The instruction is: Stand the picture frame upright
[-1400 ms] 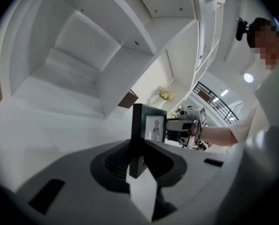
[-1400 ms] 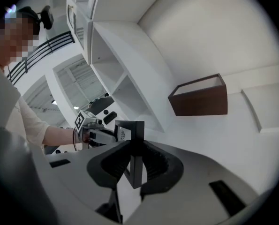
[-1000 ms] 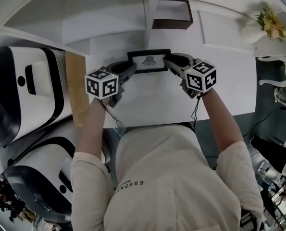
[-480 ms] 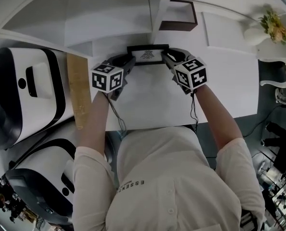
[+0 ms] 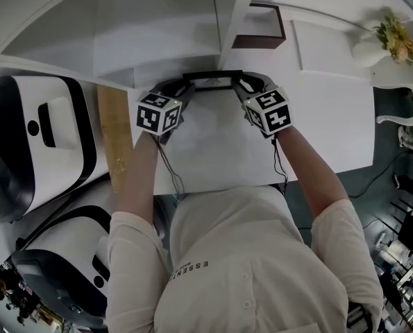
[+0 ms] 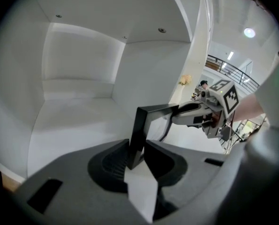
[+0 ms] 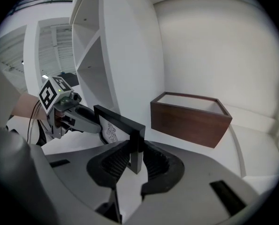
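Observation:
A black picture frame [image 5: 212, 80] with a white print stands close to upright on the white shelf board [image 5: 213, 137], so from above I see mostly its top edge. My left gripper [image 5: 187, 89] holds its left end and my right gripper [image 5: 237, 84] its right end. In the left gripper view the frame's edge [image 6: 138, 130] sits between the pads of the left gripper [image 6: 137, 154]. The frame's corner [image 7: 134, 146] is likewise between the pads of the right gripper [image 7: 135, 159]. Both pairs of jaws are opening, with the pads still touching the frame.
A brown wooden box [image 5: 260, 25] [image 7: 191, 117] stands behind and to the right of the frame. A white upright divider [image 5: 225, 16] [image 7: 125, 55] rises just behind it. A vase of flowers [image 5: 381, 39] is far right. White-and-black machines [image 5: 26, 137] and a wooden plank [image 5: 114, 141] lie left.
Both grippers have carried the frame farther back on the board and tipped it up. Its printed face, plain from above before, now shows as a thin strip.

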Demonstrator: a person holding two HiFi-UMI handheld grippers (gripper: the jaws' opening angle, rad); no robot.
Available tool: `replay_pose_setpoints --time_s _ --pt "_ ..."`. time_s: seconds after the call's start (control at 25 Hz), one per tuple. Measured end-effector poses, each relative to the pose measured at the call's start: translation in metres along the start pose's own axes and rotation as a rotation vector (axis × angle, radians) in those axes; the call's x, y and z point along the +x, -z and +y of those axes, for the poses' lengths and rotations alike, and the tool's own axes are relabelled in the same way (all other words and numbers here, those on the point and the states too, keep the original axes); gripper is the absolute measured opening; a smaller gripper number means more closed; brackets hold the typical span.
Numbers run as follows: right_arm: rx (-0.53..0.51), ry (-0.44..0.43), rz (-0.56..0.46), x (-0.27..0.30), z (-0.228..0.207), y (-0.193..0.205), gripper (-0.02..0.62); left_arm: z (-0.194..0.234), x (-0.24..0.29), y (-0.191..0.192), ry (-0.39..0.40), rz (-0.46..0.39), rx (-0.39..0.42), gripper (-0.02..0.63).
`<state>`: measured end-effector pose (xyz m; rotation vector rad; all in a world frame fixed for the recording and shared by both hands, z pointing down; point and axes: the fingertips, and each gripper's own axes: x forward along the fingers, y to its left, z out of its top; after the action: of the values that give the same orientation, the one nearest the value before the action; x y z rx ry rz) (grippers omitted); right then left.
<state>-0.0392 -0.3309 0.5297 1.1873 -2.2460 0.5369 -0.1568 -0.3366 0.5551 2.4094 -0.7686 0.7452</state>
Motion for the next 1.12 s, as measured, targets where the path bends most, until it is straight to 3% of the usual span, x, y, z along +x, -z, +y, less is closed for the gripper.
replay_pose_setpoints --time_s 0.16,0.52,0.8,0.92,1.0,1.12 --pt "-0.068 0.005 0.002 0.005 0.007 -0.005 0.097 0.016 0.000 -0.003 -0.050 -0.004 -0.016 0.086" --pt "-0.099 0.029 -0.008 0.009 0.005 -0.007 0.100 0.017 -0.002 -0.001 -0.039 0.005 -0.018 0.091" --pt "-0.035 0.026 -0.018 0.012 0.003 -0.008 0.104 0.016 -0.001 0.001 -0.035 0.009 -0.061 0.095" --pt "-0.036 0.058 -0.025 0.010 -0.001 -0.008 0.145 0.016 -0.002 0.002 -0.050 0.011 -0.076 0.101" --pt "-0.043 0.065 -0.036 0.007 -0.001 -0.008 0.188 0.017 -0.004 0.000 -0.068 -0.005 -0.072 0.211" --pt "-0.051 0.071 -0.049 0.001 0.002 -0.009 0.207 0.018 -0.009 0.000 -0.094 -0.029 -0.067 0.270"
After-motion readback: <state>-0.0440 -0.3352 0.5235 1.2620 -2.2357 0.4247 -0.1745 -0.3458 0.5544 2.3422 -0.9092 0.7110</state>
